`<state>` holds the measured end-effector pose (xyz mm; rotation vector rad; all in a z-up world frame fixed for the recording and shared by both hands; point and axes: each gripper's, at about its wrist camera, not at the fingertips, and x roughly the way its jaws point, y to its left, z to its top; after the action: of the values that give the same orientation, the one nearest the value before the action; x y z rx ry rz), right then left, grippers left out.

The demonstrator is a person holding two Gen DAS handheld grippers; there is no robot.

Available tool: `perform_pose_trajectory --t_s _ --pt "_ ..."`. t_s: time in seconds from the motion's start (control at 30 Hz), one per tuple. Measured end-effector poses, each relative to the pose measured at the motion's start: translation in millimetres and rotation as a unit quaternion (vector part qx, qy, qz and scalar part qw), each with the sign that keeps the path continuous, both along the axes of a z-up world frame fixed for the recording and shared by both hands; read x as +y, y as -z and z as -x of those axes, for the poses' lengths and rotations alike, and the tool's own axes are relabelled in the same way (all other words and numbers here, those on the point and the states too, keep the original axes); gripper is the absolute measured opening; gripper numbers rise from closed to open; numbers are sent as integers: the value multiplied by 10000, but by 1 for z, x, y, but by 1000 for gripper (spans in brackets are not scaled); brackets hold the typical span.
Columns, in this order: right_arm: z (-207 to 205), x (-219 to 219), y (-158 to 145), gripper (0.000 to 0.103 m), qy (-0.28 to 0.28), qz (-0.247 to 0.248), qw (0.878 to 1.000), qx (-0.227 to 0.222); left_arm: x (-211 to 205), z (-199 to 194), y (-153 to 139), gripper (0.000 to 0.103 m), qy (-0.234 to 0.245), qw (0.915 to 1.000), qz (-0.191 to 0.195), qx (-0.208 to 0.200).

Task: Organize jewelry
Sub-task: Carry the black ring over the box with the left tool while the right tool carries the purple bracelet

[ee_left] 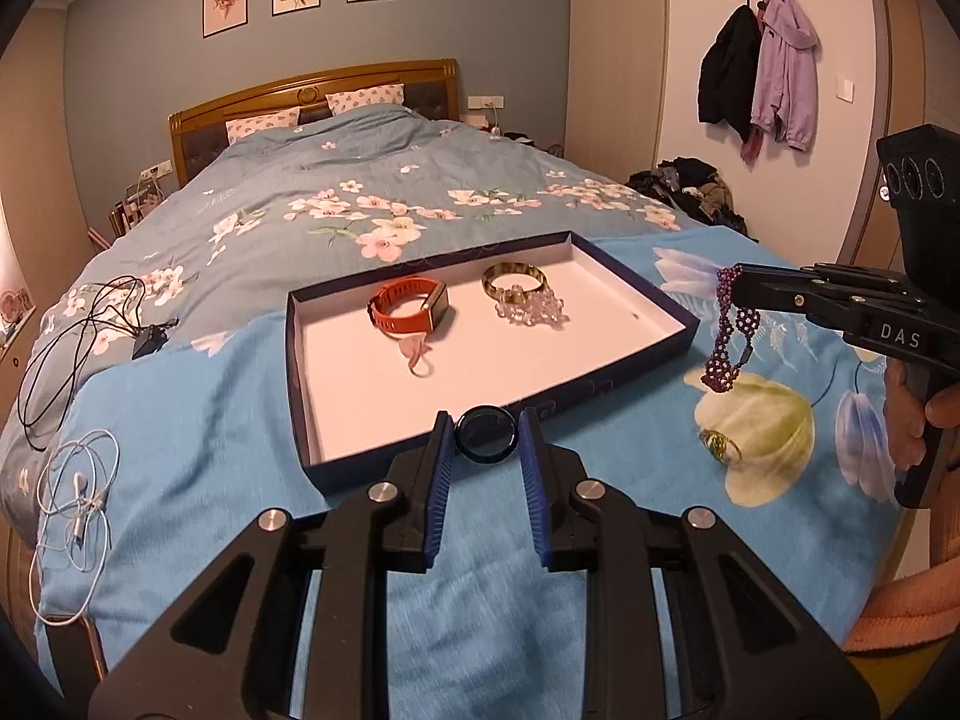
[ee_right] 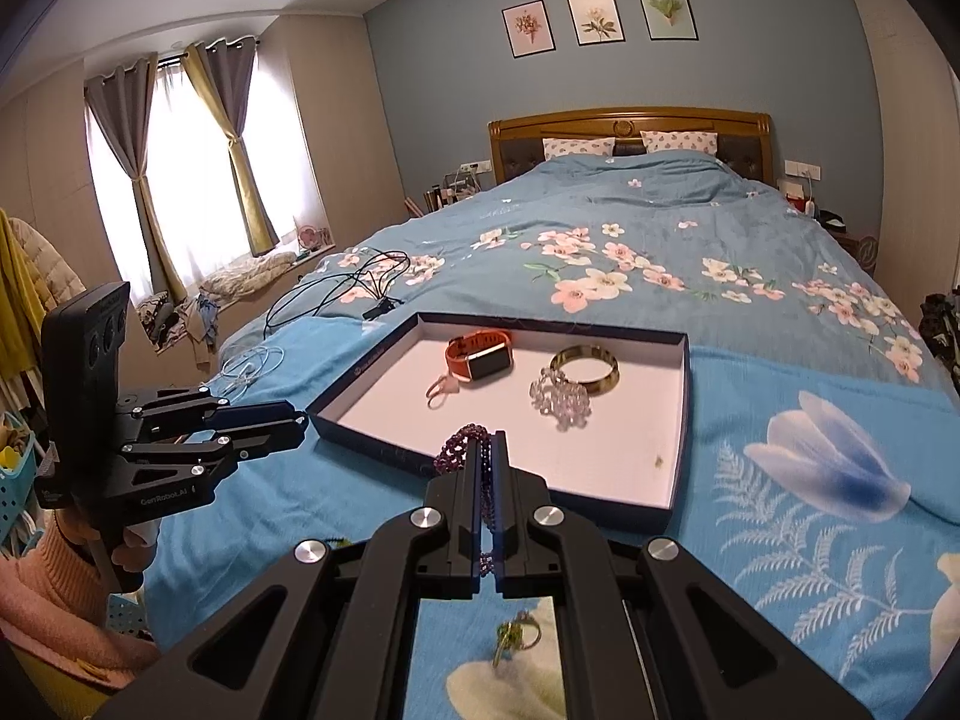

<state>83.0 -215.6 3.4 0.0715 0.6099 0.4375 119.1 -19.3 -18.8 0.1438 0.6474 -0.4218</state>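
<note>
My left gripper (ee_left: 486,435) is clamped on a dark ring (ee_left: 486,435) — a smooth, glossy black hoop, round, held edge-on between the ribbed blue pads, just over the near rim of the tray (ee_left: 297,372). My right gripper (ee_right: 487,444) is pinched tight on a purple beaded bracelet (ee_right: 462,447); small round violet beads woven into a lacy band, draping limp below the black fingers. From the left view the bracelet (ee_left: 729,330) hangs free above the bedspread (ee_left: 240,420), to the right of the tray and apart from it.

The tray is a shallow rectangular box lid, dark navy walls, matte white floor. Inside: an orange watch (ee_left: 408,309) with a rubbery strap and a square dark face, a pale pink ring-like piece (ee_left: 417,357) touching it at the front, a gold bangle (ee_left: 514,279) with a shiny metal rim, and a clear crystal bracelet (ee_left: 531,306) of chunky faceted beads lying against the bangle.

On the bedspread, near the right gripper, lies a small gold ring with a green stone (ee_right: 516,636), on a printed yellow-white flower. The fabric is light blue, textured weave, floral print. White earphones (ee_left: 78,492) and a black cable (ee_left: 78,330) lie tangled at the left.
</note>
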Motion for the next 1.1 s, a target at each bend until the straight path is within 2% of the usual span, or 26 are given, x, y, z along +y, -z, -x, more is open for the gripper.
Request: perform_pose_trajectory --t_s 0.47,1.1 --pt "-25 2 -9 1 58 35 9998 -168 -6 -20 -3 23 -27 10000 6 -52" --pt "-56 5 -4 1 123 5 9999 -63 -14 -46 -5 22 -39 9999 -48 -87"
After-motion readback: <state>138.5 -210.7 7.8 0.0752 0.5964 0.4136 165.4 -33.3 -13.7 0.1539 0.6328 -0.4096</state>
